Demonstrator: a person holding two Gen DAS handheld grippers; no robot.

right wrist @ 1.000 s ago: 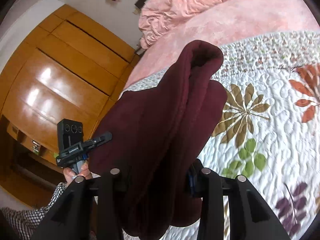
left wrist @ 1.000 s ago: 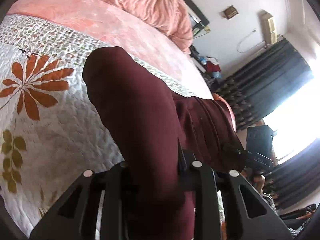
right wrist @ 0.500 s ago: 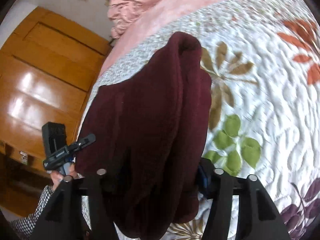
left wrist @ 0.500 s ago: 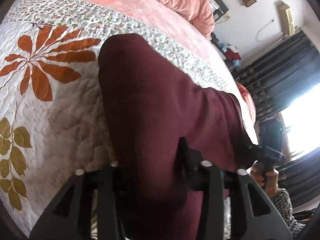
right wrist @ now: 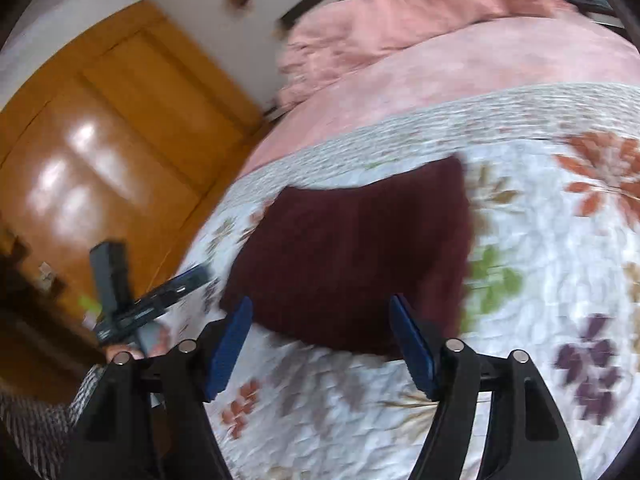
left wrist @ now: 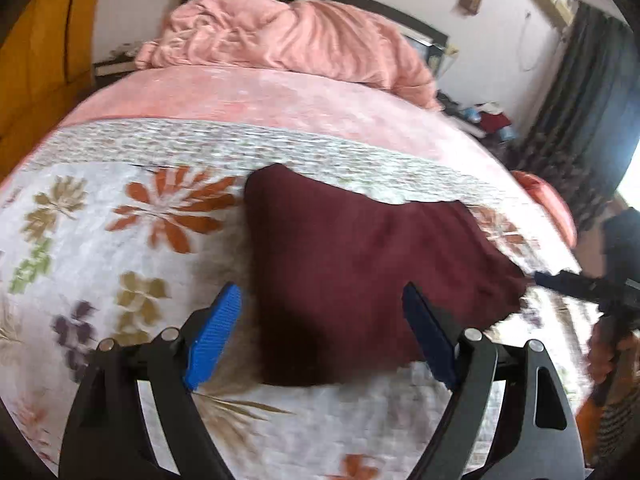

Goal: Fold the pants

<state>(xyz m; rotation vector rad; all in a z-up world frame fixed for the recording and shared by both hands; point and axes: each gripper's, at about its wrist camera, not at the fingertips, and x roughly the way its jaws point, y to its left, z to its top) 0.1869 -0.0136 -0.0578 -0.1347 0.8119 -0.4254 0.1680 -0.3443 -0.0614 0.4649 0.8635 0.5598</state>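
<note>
- The maroon pants (left wrist: 360,276) lie as one folded bundle on the floral quilt (left wrist: 132,240), straight ahead of both sets of tongs and just past the tips (nothing of the fabric sits between the blue pads in either view).
- The left gripper (left wrist: 320,332) has its jaws opening, already spread wide, with only quilt and the near edge of the bundle showing through the gap.
- The right gripper (right wrist: 320,336) is the same story: jaws opening, nothing pinched, the bundle just beyond its tips.
- So my read is that the step in hand is letting go after laying the fold down. To do it well, I'd keep the jaws spread until the pads are clear of the cloth, then back off along the line the fingers point so they don't drag the top layer and undo the fold.
- The far edge of the bundle looks wavy from the left wrist view, so a light smoothing pass might be worth it (both frames are blurry, so I can't tell how neat the layers really are).
- Outward from the tongs: a pink blanket (left wrist: 288,36) is heaped at the far end of the bed, and a wooden wardrobe (right wrist: 100,140) stands off left of the right tongs.
- Count: one pair of pants, two grippers, one quilt, one pink blanket.
</note>
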